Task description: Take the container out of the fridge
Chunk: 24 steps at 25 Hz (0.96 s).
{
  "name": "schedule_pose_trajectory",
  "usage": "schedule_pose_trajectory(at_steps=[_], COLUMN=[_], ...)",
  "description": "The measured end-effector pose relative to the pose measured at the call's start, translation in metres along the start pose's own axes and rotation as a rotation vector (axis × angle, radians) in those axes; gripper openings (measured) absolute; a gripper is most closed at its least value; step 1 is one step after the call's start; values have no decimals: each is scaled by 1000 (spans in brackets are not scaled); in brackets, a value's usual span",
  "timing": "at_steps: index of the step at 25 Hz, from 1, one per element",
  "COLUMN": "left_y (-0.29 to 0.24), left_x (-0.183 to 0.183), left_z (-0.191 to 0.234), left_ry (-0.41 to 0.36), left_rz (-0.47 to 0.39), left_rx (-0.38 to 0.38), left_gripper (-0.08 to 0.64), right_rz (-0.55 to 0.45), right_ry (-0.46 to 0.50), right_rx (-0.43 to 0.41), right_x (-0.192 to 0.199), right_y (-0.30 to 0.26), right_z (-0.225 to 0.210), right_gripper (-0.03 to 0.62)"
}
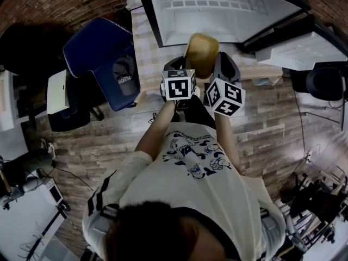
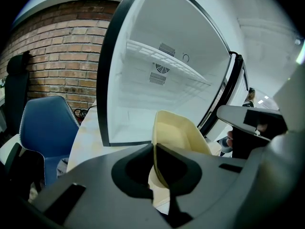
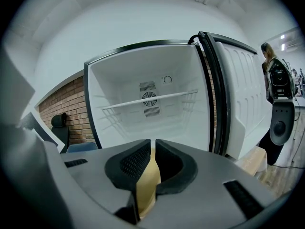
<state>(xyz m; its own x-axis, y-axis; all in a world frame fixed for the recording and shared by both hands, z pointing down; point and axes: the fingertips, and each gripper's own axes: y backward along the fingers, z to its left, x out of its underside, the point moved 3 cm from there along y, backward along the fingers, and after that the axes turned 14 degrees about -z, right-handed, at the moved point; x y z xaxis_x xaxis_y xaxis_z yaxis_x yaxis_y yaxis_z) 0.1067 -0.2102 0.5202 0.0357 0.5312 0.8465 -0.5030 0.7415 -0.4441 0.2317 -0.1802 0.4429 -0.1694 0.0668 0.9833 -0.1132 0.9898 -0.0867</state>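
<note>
The pale yellow plastic container (image 1: 202, 52) is held just in front of the open white fridge (image 3: 119, 80), outside its compartment. One wall of it is pinched by the left gripper (image 2: 153, 151), and another wall by the right gripper (image 3: 153, 149).

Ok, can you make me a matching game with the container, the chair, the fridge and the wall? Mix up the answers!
Things:
1. container
2. chair
3. fridge
4. wall

Clues:
A. blue
B. door wide open
C. brick
D. pinched by the left gripper and the right gripper

Pairs: 1-D, 2-A, 3-B, 4-C
</note>
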Motion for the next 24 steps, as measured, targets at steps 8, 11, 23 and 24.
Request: schedule_pose_trajectory(at_steps=[8, 11, 23, 24], left_y=[8, 10, 12, 12], left_x=[3, 2, 2, 2], left_z=[-3, -2, -5, -6], left_ry=[-5, -12, -17, -16], left_rz=[5, 1, 2, 2], left_rx=[6, 5, 9, 9], left_gripper=[31, 31, 31, 31], right_rz=[-10, -12, -18, -18], right_ry=[-6, -8, -5, -5], right_rx=[4, 3, 7, 7], right_x=[-3, -3, -6, -6], right_y=[9, 11, 16, 16], right_z=[2, 4, 2, 1], right_gripper=[51, 51, 51, 51])
